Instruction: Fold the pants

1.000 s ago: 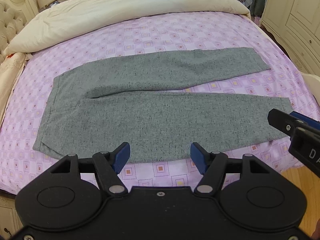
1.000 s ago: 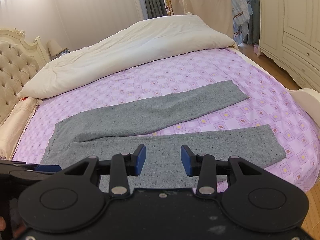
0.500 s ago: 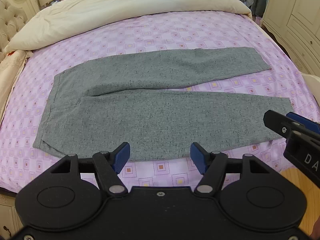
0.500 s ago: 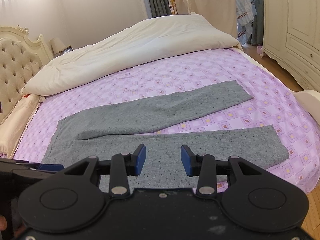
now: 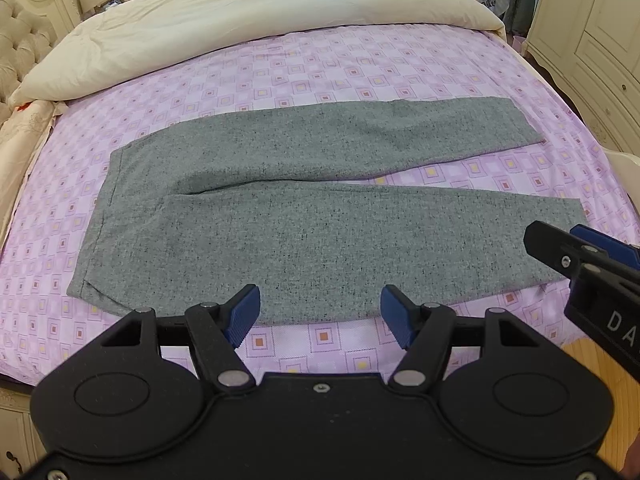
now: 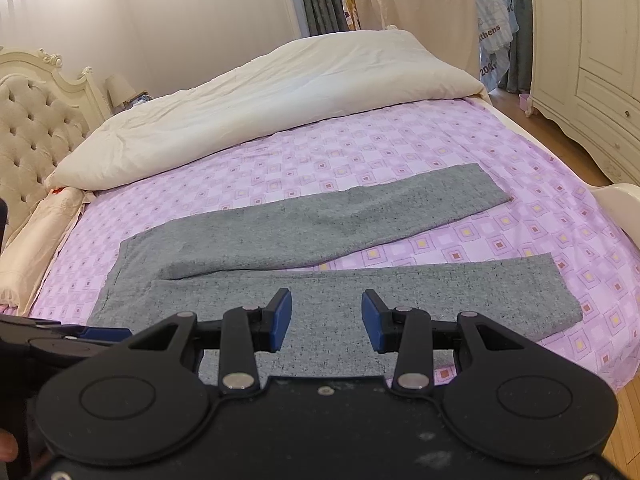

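Note:
Grey pants (image 5: 304, 208) lie flat on the purple checked bed sheet (image 5: 320, 64), waist to the left, both legs spread apart toward the right. They also show in the right wrist view (image 6: 320, 240). My left gripper (image 5: 320, 312) is open and empty, hovering at the near edge of the lower leg. My right gripper (image 6: 326, 320) is open and empty above the lower leg; it also shows in the left wrist view (image 5: 576, 248) beside the lower leg's hem.
A cream duvet (image 6: 272, 92) lies along the far side of the bed. A tufted headboard (image 6: 28, 128) stands at the left. A white wardrobe (image 6: 592, 48) stands at the right. Wooden floor (image 6: 628, 400) lies beyond the bed's near edge.
Both grippers have risen and drawn back slightly, so the pants sit lower in view. The pants have not moved. Both grippers stay open.

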Demonstrator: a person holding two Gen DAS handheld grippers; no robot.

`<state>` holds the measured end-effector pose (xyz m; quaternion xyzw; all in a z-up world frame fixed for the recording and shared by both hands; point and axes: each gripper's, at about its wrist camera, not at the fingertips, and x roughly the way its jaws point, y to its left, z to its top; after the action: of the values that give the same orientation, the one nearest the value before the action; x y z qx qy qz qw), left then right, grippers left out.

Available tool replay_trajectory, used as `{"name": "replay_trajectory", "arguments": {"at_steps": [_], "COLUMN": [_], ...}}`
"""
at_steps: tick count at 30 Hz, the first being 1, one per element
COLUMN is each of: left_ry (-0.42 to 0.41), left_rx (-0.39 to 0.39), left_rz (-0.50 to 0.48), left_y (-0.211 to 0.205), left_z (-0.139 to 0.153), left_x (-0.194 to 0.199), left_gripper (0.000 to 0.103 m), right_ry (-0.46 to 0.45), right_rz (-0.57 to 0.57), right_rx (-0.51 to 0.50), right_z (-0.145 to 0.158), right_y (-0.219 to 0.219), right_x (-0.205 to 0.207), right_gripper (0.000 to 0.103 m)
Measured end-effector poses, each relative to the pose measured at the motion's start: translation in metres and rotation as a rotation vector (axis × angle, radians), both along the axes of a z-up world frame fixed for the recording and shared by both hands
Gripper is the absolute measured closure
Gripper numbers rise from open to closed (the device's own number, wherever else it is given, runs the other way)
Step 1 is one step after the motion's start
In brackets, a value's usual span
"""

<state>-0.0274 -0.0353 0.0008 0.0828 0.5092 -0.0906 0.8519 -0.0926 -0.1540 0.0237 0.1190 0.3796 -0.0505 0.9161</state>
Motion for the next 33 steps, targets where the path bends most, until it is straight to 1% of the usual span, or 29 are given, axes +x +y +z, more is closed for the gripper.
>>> {"name": "replay_trajectory", "arguments": {"at_steps": [33], "left_ry": [0.009], "left_rx": [0.004], "left_rz": [0.011], "left_y": [-0.0013], "left_z": [-0.0038], "left_x": [0.0003], "left_gripper": [0.035], "right_ry": [0.012], "right_rz": [0.033], "right_rx": [0.017], "right_z": [-0.0043], "right_y": [-0.0092], "right_x": [0.0007], "right_gripper": [0.061]}}
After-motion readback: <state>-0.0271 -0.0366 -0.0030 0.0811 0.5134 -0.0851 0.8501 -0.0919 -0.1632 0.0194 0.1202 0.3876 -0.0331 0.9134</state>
